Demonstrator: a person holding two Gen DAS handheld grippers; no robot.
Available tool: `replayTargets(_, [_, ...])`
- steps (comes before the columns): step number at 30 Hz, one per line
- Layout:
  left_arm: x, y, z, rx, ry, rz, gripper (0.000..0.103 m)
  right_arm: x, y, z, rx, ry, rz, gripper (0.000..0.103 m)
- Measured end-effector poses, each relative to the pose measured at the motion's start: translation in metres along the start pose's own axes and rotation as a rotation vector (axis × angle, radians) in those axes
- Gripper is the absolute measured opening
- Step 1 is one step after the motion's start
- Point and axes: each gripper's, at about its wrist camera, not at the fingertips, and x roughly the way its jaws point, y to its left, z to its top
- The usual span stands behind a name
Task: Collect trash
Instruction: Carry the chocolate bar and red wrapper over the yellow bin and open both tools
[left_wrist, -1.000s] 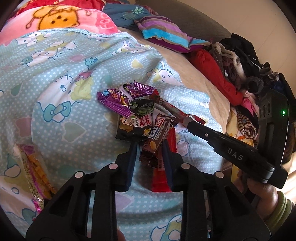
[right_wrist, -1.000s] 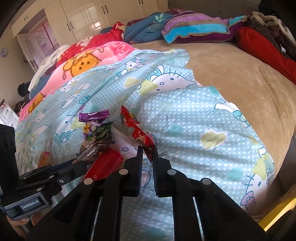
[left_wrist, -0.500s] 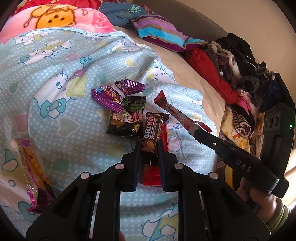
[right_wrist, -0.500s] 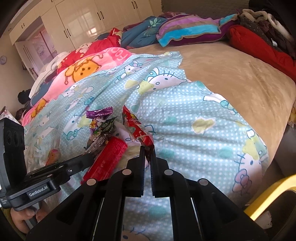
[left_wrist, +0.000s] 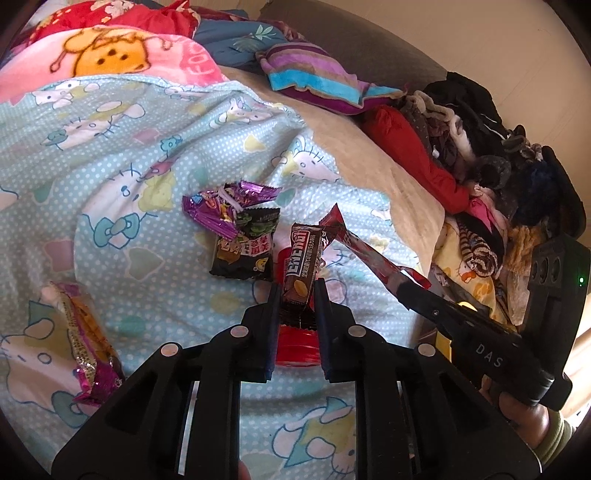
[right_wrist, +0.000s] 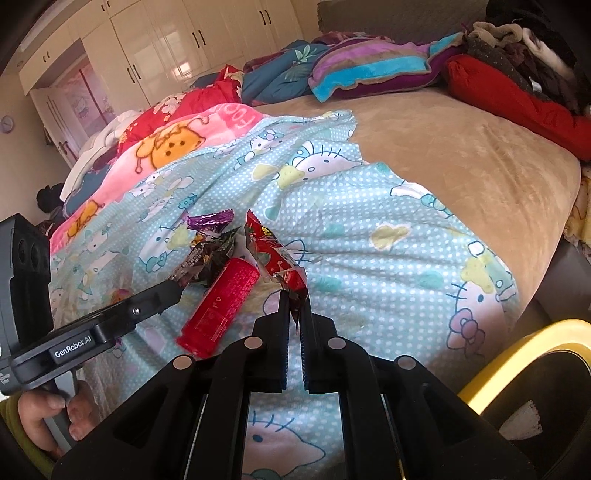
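The brown bar wrapper (left_wrist: 301, 266) is sitting clamped in the left tool (left_wrist: 295, 302), its Latin lettering too warped to read. The red wrapper (right_wrist: 275, 258) is hanging clamped by one end in the right tool (right_wrist: 293, 306), presumably for disposal. The red can (right_wrist: 218, 308) is lying left of it on the bed (right_wrist: 461, 155). The tool bodies are reading "DAS" and "GenRobot.AI".

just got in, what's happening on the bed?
A person is clearing snack wrappers off a blue cartoon-print quilt with a handheld gripper in each hand. The left gripper is shut on a brown bar wrapper; the right gripper is shut on a long red wrapper. A red can, a purple wrapper and a black packet lie on the quilt.
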Motion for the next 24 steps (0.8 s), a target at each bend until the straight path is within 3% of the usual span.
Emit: replayTargets(24, [-0.024,-0.063,-0.005,0.149,-0.045,-0.052,0.012,-0.08,-0.016,-0.014,0.024,-0.131,-0.052,0.006])
